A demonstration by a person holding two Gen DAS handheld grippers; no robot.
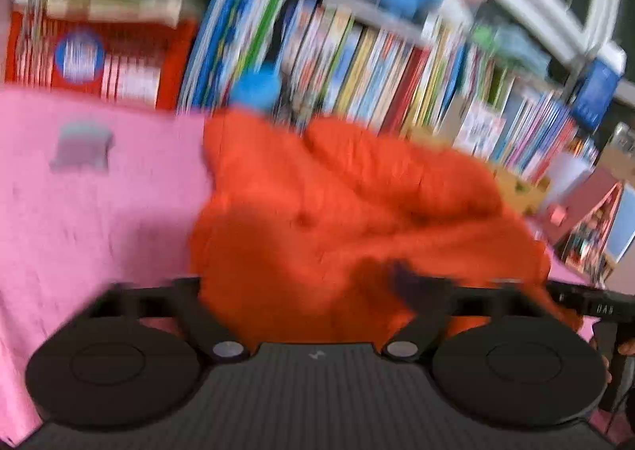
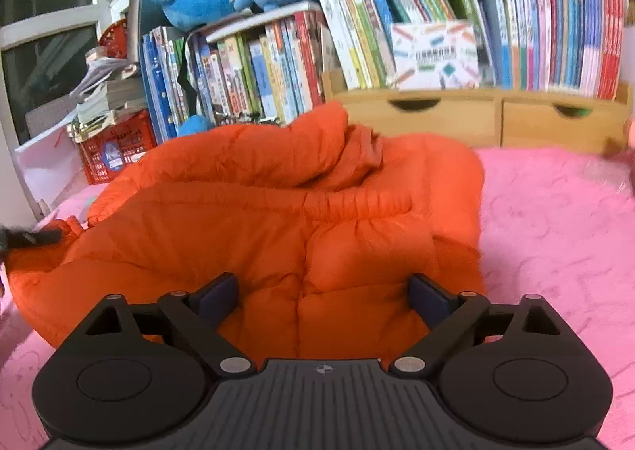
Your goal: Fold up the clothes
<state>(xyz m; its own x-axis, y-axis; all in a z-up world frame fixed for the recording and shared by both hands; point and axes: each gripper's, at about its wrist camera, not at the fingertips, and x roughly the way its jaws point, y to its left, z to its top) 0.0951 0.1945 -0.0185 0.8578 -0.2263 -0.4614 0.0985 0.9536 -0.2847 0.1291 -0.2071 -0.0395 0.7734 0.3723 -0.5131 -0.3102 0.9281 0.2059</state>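
An orange puffer jacket (image 2: 278, 220) lies crumpled mid-frame on the pink bed cover (image 2: 555, 235). The right tongs (image 2: 323, 297) stand apart, their pads just above the jacket's near edge at lower centre. In the blurred left wrist view, the left tongs (image 1: 309, 291) press into the jacket (image 1: 337, 212); I cannot tell their state. Books (image 2: 436, 21) fill the upper frame.

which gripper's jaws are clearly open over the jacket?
The right gripper: both fingers visible, spread wide over the orange jacket. The left gripper is blurred, its jaw state unreadable.
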